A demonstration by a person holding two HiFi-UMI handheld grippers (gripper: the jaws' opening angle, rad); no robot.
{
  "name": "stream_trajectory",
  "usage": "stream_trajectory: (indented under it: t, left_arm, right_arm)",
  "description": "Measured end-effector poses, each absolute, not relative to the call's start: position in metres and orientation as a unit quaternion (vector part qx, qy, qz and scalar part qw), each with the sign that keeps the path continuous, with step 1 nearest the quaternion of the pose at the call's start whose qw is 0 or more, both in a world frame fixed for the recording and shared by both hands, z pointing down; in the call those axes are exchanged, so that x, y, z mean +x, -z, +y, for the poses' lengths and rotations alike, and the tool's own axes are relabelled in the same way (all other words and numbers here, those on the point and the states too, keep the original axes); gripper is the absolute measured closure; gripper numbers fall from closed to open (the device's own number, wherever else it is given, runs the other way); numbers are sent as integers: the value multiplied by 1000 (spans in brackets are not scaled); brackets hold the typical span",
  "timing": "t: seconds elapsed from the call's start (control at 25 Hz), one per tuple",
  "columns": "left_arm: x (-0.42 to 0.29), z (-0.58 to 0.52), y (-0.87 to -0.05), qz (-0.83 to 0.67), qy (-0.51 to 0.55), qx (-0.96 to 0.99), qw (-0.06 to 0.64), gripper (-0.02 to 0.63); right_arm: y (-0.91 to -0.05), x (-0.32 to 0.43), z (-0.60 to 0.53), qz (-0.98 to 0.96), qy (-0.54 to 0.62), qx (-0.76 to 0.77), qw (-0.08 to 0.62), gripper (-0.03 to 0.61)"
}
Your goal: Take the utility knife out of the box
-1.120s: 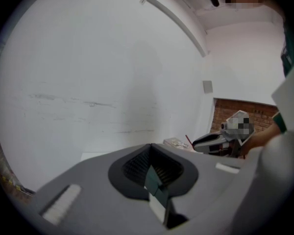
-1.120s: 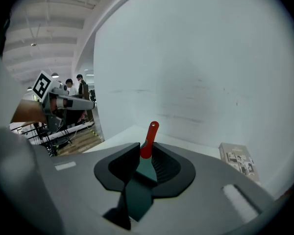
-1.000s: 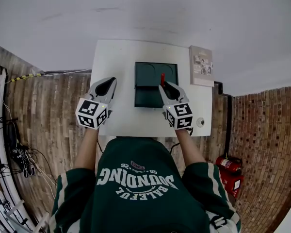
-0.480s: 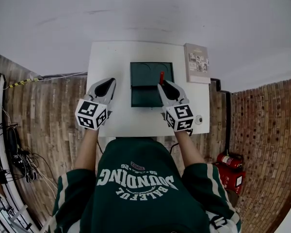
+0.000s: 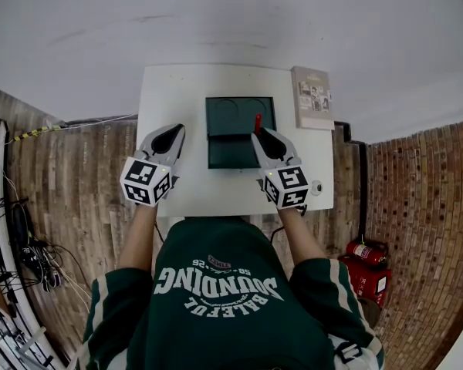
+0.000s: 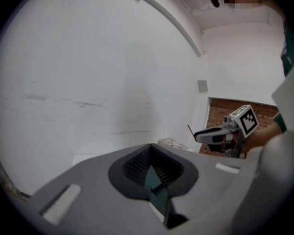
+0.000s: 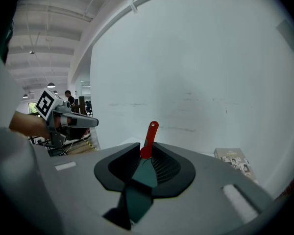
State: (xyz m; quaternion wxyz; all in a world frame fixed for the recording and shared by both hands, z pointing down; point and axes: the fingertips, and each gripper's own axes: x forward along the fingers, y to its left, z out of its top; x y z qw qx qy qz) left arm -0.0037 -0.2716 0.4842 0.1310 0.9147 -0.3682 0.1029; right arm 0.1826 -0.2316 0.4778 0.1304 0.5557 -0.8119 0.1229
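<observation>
An open dark green box [image 5: 228,118] lies in the middle of the white table [image 5: 177,91]. My right gripper [image 5: 257,133] hangs over the box's right side, shut on the red utility knife [image 5: 257,122]. The knife's handle [image 7: 149,136] sticks up past my right gripper's tips [image 7: 146,153], clear of the box. My left gripper [image 5: 174,127] hovers over the table left of the box with its jaws together and nothing between them [image 6: 151,148]. From the left gripper view, the right gripper [image 6: 196,136] shows at the right with the thin knife [image 6: 190,129].
A book [image 5: 312,97] lies at the table's right edge, next to the box. A small round object [image 5: 317,188] sits at the near right corner. A red fire extinguisher [image 5: 363,253] stands on the floor at the right. A white wall rises behind the table.
Only the head view has shifted a little. Both grippers hold their places, and the knife stays gripped above the box.
</observation>
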Motion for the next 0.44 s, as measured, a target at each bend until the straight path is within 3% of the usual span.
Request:
stream_trajectory:
  t: [0.44]
  left_arm:
    - [-9, -268, -486, -367, -106, 914, 133, 561]
  right_arm:
    - [-480, 175, -229, -813, -123, 552, 137, 500]
